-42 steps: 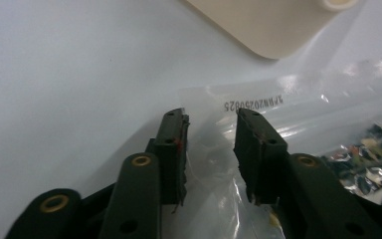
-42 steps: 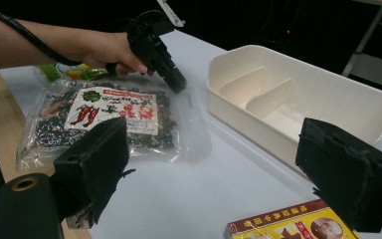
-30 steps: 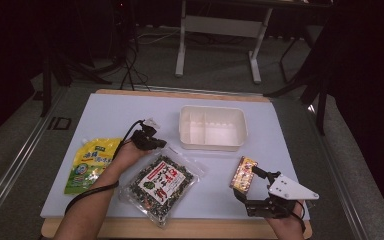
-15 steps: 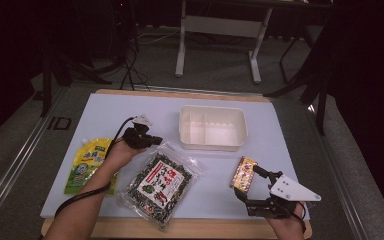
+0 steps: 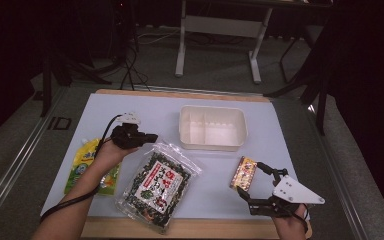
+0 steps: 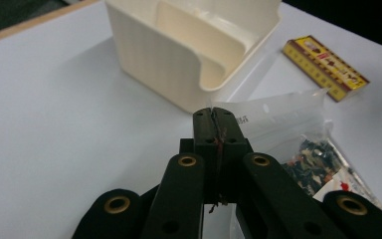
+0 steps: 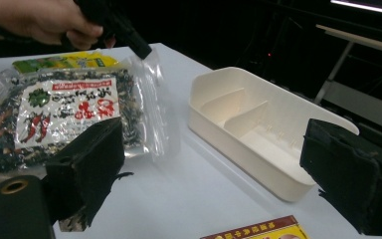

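Note:
A clear bag of dark dried seaweed with a red and white label (image 5: 157, 185) lies at the table's front middle. My left gripper (image 5: 152, 137) is shut on the bag's clear top corner (image 6: 288, 124), which the right gripper view shows lifted off the table (image 7: 144, 64). A white divided tray (image 5: 212, 145) stands just beyond, empty. A yellow and red snack box (image 5: 244, 172) lies to the right of the bag. My right gripper (image 5: 249, 176) is open around the box's near end; its pads (image 7: 89, 164) hold nothing.
A yellow-green pouch (image 5: 82, 165) lies left of the seaweed bag, partly under my left forearm. The wooden front edge of the table (image 5: 195, 230) runs just below the bag. Bare white surface lies behind and to the left of the tray.
My left forearm has swung to the left while its gripper stays at the bag's top corner. The right gripper and the box have not moved.

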Available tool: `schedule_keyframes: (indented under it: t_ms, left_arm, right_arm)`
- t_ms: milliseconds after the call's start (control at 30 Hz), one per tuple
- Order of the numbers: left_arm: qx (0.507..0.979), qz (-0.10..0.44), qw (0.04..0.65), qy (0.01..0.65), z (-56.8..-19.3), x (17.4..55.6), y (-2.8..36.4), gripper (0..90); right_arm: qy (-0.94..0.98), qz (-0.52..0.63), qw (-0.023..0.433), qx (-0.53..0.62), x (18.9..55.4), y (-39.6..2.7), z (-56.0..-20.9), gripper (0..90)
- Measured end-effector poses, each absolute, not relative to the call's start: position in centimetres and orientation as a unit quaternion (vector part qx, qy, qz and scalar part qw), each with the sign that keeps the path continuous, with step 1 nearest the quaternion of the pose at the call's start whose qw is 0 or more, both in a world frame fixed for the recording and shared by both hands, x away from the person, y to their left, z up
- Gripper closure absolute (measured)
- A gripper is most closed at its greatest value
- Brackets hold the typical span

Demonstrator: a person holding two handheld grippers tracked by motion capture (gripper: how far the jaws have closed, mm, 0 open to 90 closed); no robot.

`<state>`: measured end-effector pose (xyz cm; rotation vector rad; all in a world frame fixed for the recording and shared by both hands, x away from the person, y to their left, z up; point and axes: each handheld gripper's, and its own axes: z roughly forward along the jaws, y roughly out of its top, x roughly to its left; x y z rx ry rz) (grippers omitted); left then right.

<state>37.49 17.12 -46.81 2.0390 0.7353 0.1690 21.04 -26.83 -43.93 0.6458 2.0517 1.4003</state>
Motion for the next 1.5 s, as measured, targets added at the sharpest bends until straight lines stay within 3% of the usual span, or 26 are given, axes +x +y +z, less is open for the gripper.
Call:
schedule_keyframes:
  t_ms: [233, 567, 800, 1233, 1500]
  left_arm:
    - [0.825, 0.075, 0.490, 0.273, -44.9, 36.4, 16.4, 90.0]
    - [0.822, 0.079, 0.509, 0.242, -42.7, 35.1, 15.2, 90.0]
    - [0.822, 0.079, 0.513, 0.236, -42.1, 34.6, 14.6, 90.0]
    - [0.829, 0.089, 0.514, 0.202, -39.8, 32.6, 11.7, 90.0]
    - [0.823, 0.085, 0.531, 0.184, -39.0, 31.5, 11.2, 90.0]
  right_arm:
    - [0.765, 0.522, 0.278, 0.253, 21.2, -27.0, -43.5, 11.0]
    - [0.767, 0.532, 0.209, 0.291, 22.5, -26.0, -43.4, 9.5]
    - [0.776, 0.533, 0.181, 0.283, 24.0, -25.1, -43.4, 13.7]
    - [0.817, 0.514, 0.104, 0.241, 28.7, -21.6, -46.1, 18.6]
    - [0.839, 0.493, 0.059, 0.222, 31.1, -21.0, -48.0, 26.7]
